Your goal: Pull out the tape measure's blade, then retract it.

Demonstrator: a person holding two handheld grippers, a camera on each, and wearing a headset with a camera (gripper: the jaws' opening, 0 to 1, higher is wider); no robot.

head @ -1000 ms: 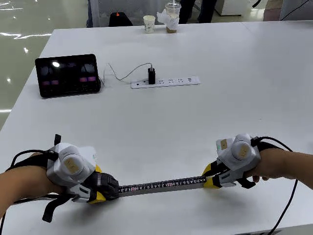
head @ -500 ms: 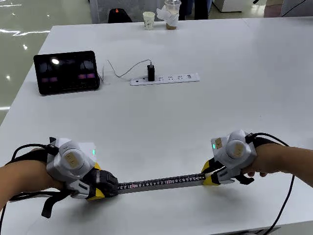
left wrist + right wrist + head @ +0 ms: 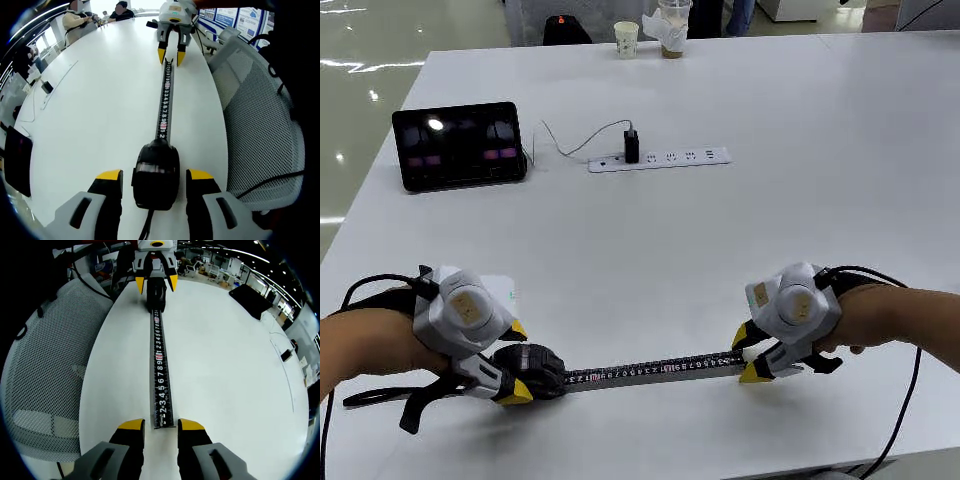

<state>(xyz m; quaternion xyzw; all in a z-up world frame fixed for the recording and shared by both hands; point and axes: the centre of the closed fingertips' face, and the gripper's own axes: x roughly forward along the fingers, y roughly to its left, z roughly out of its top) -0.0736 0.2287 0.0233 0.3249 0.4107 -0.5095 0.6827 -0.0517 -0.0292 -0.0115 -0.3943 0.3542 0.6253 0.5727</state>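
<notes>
The left gripper (image 3: 517, 360) has open fingers around the tape measure (image 3: 156, 177). The right gripper (image 3: 161, 425) has fingers beside its blade (image 3: 159, 375) end; I cannot tell if they grip. A tablet (image 3: 460, 145) and power strip (image 3: 660, 158) lie far behind the tape measure.

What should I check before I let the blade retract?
1. Blade drawn out, flat on the table: ok.
2. Blade straight, no kink: ok.
3. Left gripper clamped on the case: not ok, gaps on both sides.
4. Right gripper pinching the blade's tip: cannot tell; the tip lies between its jaws.
5. Power strip well away from the blade: ok.
</notes>
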